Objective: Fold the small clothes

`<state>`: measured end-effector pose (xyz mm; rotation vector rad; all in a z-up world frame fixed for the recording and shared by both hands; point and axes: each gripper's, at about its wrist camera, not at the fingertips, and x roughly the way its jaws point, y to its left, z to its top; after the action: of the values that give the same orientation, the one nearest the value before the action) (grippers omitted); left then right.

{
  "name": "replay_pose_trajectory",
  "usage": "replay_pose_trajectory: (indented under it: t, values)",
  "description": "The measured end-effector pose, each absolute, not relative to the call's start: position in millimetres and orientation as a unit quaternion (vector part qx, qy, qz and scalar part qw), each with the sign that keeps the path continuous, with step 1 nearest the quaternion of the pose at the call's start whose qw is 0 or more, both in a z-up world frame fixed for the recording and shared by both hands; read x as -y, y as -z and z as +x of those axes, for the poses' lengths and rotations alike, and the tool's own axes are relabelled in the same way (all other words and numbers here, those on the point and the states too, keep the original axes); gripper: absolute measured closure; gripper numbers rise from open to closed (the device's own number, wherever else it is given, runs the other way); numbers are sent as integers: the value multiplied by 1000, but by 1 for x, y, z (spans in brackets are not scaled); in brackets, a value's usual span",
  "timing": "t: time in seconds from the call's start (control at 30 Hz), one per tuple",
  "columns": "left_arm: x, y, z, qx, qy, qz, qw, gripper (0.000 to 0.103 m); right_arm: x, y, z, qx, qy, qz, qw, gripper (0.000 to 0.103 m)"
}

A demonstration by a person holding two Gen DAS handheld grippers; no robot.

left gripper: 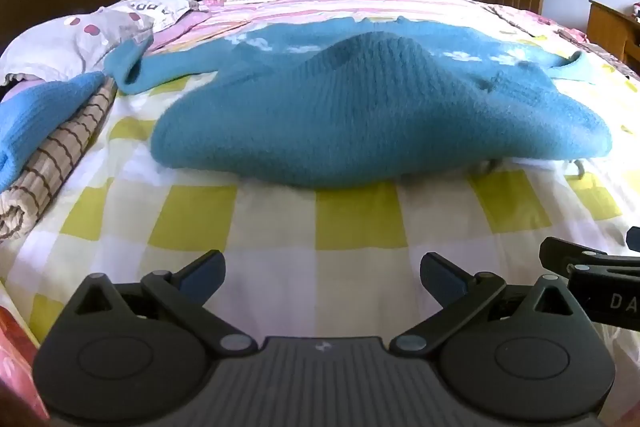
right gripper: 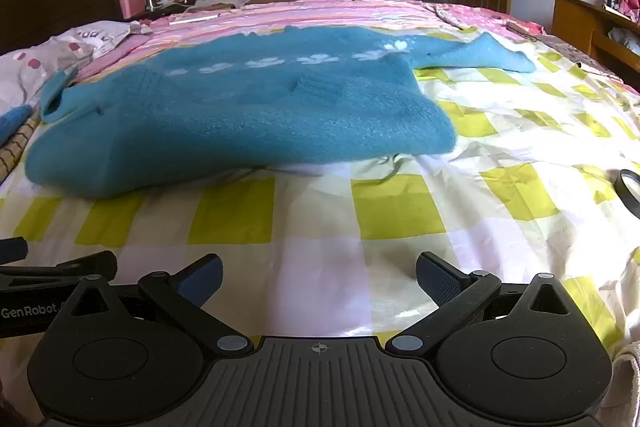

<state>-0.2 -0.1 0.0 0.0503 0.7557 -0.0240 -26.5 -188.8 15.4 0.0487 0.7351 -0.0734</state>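
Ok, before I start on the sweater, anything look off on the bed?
The teal knit sweater isn't flat: a hump bulges mid-body and its near hem is rumpled. Loose grey threads trail from under that hem onto the checked sheet. A black ring-shaped object lies at the right edge. Both hand-held grippers are open and empty.

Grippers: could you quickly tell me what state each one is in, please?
Left gripper: open, holding nothing, short of the sweater.
Right gripper: open, holding nothing, over the bedsheet.
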Motion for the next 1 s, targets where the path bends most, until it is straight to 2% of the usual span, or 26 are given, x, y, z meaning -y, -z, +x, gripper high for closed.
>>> replay_pose_trajectory:
  t: [1.0]
  values:
    - [-3,8,4,-396,21,6,918,0,188,-14,-25,-357,36,23,933,0]
